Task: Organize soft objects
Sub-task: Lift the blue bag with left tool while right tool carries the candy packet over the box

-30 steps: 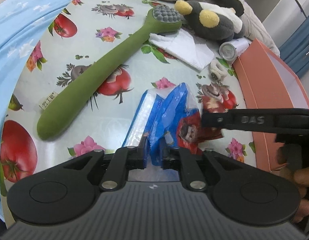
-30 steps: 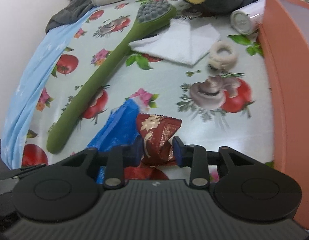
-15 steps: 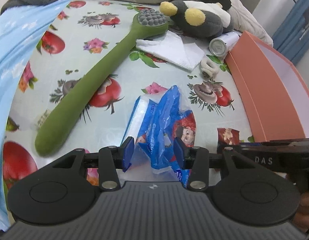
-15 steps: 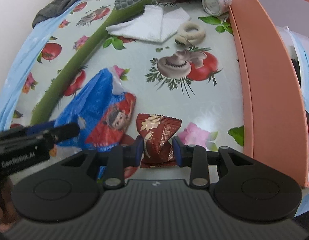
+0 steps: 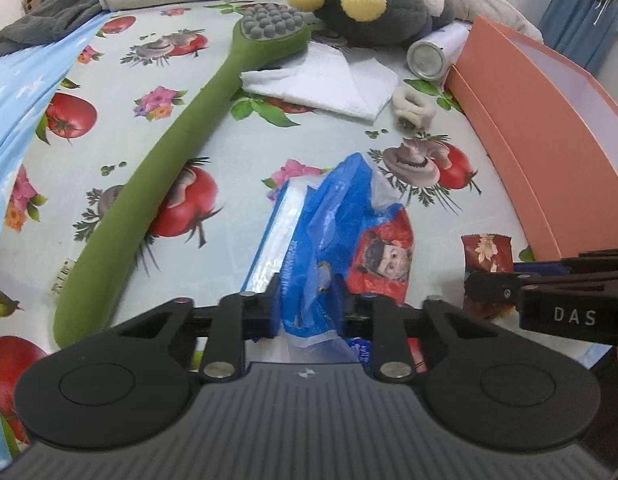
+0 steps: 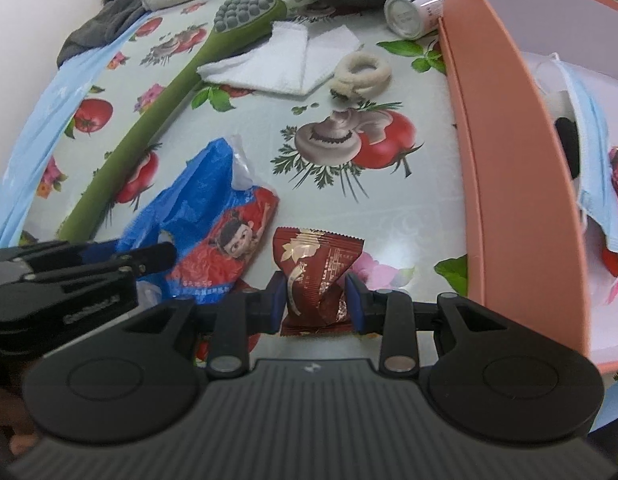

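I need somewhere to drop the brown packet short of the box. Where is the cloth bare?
Bare cloth lies between the blue bag, the fuzzy ring and the orange box. A narrower strip runs left of the green brush. It is crowded up by the white towel, bottle and plush toy.

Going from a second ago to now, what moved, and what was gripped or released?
The left gripper let go of the blue plastic bag briefly and is closing on it again. The right gripper carried the brown snack packet off the bag, toward the orange box. The green brush, white cloth and plush toy stayed put.
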Demonstrator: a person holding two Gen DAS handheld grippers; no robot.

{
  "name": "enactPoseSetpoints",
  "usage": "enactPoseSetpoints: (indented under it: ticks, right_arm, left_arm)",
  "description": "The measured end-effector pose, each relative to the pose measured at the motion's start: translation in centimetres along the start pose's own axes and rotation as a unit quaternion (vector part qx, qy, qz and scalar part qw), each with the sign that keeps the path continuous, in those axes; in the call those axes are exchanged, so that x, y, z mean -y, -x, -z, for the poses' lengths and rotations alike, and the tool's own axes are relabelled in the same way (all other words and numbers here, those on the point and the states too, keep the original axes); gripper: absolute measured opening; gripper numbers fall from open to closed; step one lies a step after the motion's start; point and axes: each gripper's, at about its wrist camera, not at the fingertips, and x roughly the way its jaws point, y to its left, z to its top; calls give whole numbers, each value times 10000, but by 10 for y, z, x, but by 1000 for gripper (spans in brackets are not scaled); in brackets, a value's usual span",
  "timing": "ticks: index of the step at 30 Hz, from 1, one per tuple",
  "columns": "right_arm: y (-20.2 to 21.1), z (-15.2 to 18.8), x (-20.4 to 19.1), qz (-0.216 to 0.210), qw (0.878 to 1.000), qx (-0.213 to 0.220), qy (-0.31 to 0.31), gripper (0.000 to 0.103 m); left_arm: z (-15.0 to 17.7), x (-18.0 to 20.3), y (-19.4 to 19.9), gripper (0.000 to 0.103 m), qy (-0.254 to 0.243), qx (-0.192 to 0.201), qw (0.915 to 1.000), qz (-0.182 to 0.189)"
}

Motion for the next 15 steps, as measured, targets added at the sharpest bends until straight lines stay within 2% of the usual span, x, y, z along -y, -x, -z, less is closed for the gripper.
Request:
enactPoseSetpoints:
  ticks: [5,15]
  right_arm:
    - [14,2,1,-5,9999,150,-17,35]
    - [64,14,-7,-6,9977,678,-7,35]
  left_arm:
    - [0,4,11,15,127,99,9999,1]
    - [12,10,68,12,411,449,9981,105]
